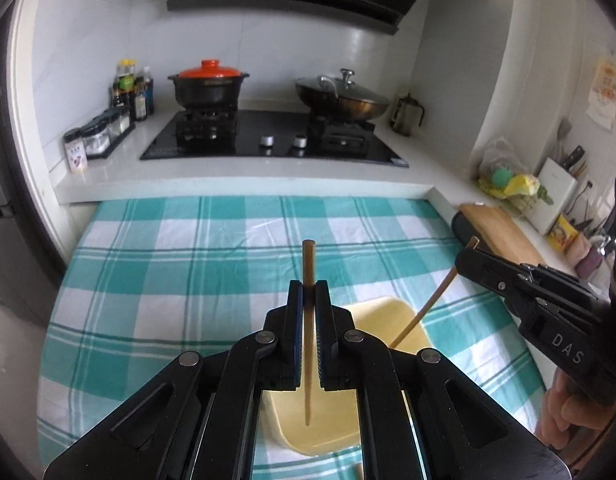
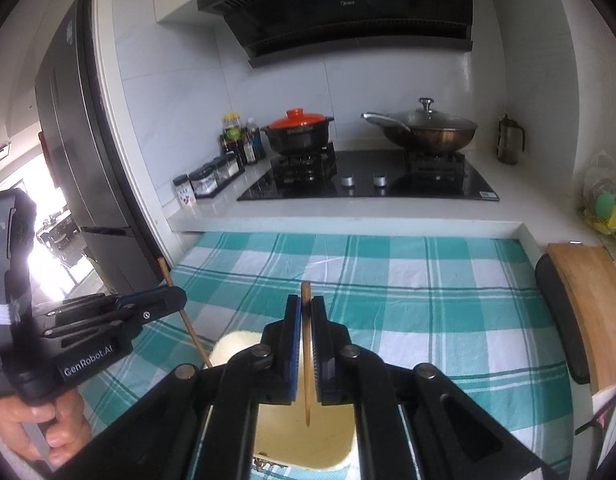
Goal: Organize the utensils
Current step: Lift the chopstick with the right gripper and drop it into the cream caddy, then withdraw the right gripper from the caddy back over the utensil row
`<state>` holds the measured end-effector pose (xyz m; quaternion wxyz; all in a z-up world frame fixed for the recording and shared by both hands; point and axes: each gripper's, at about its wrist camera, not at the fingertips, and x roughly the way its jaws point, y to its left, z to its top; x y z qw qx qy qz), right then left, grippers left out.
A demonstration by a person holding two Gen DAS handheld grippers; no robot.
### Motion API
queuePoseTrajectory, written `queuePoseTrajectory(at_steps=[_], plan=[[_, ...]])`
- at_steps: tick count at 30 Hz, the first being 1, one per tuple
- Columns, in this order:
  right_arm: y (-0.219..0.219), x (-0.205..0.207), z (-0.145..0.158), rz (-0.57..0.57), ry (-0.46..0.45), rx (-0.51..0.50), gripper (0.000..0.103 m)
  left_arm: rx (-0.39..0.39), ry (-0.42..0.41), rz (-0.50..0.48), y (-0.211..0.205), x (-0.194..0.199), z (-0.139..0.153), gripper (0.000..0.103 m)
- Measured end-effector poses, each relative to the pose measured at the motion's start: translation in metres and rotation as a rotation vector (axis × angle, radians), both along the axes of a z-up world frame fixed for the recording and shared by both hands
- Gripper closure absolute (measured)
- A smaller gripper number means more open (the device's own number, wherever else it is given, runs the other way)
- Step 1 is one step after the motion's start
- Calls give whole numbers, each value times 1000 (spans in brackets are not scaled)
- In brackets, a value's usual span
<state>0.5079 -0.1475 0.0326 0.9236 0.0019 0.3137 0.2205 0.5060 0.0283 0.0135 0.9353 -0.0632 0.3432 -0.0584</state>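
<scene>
Black jaws fill the bottom of both wrist views. As the left gripper [image 1: 308, 292] I'm clamped shut on one wooden chopstick [image 1: 308, 264]; its blunt end sticks up past my fingertips, its thin tip hangs down over a pale yellow tray [image 1: 382, 312]. The right gripper [image 2: 306, 308] does the same w/ a second chopstick [image 2: 306, 360], also pinched tight, point down above that tray's inside.

Both of us sit side by side, close together; each shows in the other's view, w/ a hand [image 2: 32, 428] wrapped round the handle. The tray rests on a green-and-white checked cloth [image 1: 168, 248] covering the table. Beyond it: a white counter w/ a black gas stove [image 1: 276, 136], a pot w/ an orange lid [image 1: 208, 80], a lidded wok [image 1: 344, 96], sauce bottles [image 1: 132, 88] at left. A wooden cutting board [image 2: 588, 312] lies off to the right.

Judging by this, the sticks are abt to be dropped in the tray. Risks: each stick is held at one narrow spot, so it could swivel btwn the pads and tip out of line. If let go from too high, a stick may bounce off the tray floor and skip over the low rim onto the cloth. We're near enough that the two grippers or sticks could knock together. Pressing a tip down could shove or tilt the light tray.
</scene>
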Motion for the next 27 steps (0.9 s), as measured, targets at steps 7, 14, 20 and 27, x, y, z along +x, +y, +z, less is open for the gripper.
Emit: queuePoseTrajectory(at_steps=[7, 14, 20, 27], plan=[[5, -13, -12, -11, -30, -25, 41, 28, 32, 54, 13, -7, -14, 44], [-10, -78, -10, 12, -60, -103, 40, 92, -14, 18, 44, -83, 0, 21], [-28, -144, -24, -3, -5, -203, 28, 145, -42, 30, 65, -183, -7, 11], [-55, -228, -47, -37, 31, -192, 19, 283, -130, 100, 50, -286, -37, 9]])
